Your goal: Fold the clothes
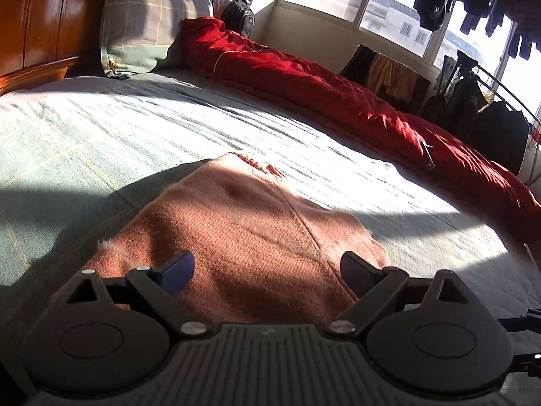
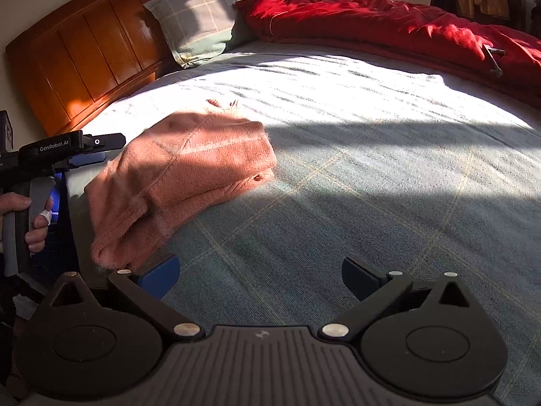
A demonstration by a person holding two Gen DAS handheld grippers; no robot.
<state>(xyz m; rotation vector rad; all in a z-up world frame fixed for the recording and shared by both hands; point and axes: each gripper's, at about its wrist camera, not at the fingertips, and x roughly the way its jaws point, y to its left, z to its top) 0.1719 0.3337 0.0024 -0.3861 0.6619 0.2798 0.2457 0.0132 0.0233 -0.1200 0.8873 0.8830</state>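
The pink knit sweater [image 2: 189, 169] lies on the bed [image 2: 372, 186] already doubled into a compact stack, so folding looks largely done, with left tool [image 1: 267, 267] and right tool [image 2: 260, 275] both spread, holding nothing.

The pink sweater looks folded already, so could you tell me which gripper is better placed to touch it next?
Probably the left. The left gripper hangs open directly over the pink sweater, its fingers straddling the knit. The right gripper is open too, but faces mostly bare bedsheet, with the sweater off to its left.
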